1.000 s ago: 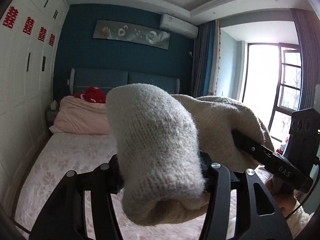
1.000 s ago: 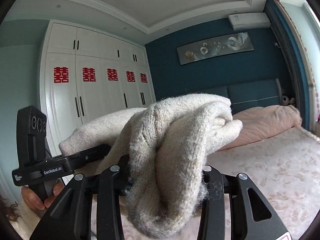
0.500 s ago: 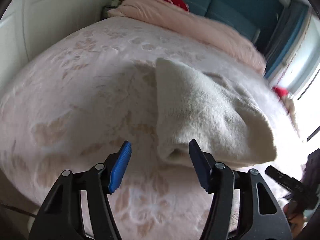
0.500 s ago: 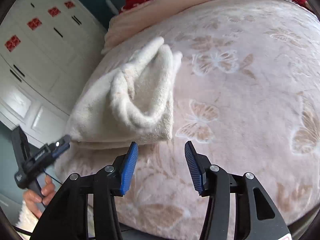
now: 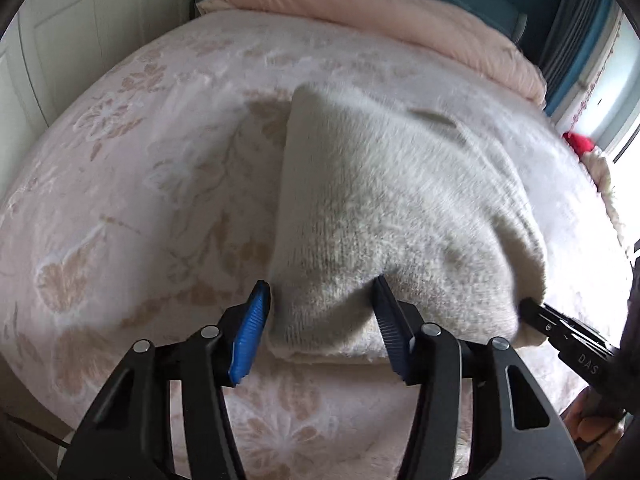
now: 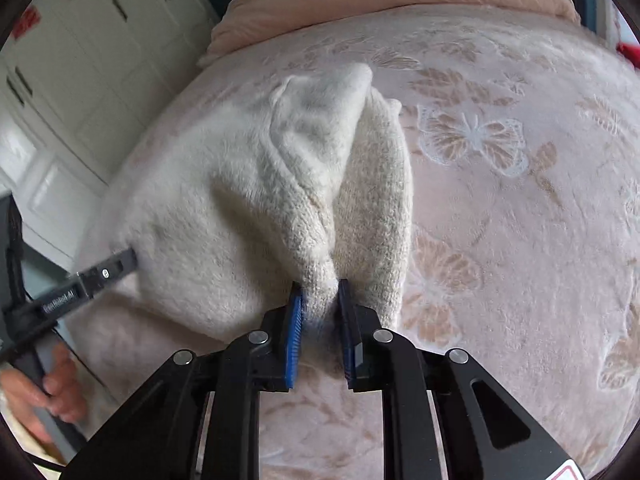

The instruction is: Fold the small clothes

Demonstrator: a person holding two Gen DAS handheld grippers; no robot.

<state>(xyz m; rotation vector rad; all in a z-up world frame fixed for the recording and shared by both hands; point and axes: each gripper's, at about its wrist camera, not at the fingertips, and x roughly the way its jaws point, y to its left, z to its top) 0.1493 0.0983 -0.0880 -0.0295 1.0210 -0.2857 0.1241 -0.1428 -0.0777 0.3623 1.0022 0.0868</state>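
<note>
Right gripper (image 6: 319, 294) pinched narrow on a bunched near fold of the sweater (image 6: 256, 200); jaws just closed, knit between the pads. Left gripper (image 5: 320, 298) about half open, straddling the other near corner, jaws just narrowed; pads appear to touch the knit, firm grip not confirmed. Sweater lies folded on the bed (image 6: 520, 240).

Judgement: seat the left grip fully before lifting; raise both corners level so layers stay aligned.

Versus half a second ago: both grippers were open, short of the sweater's edge. A second ago, sweater held aloft.
</note>
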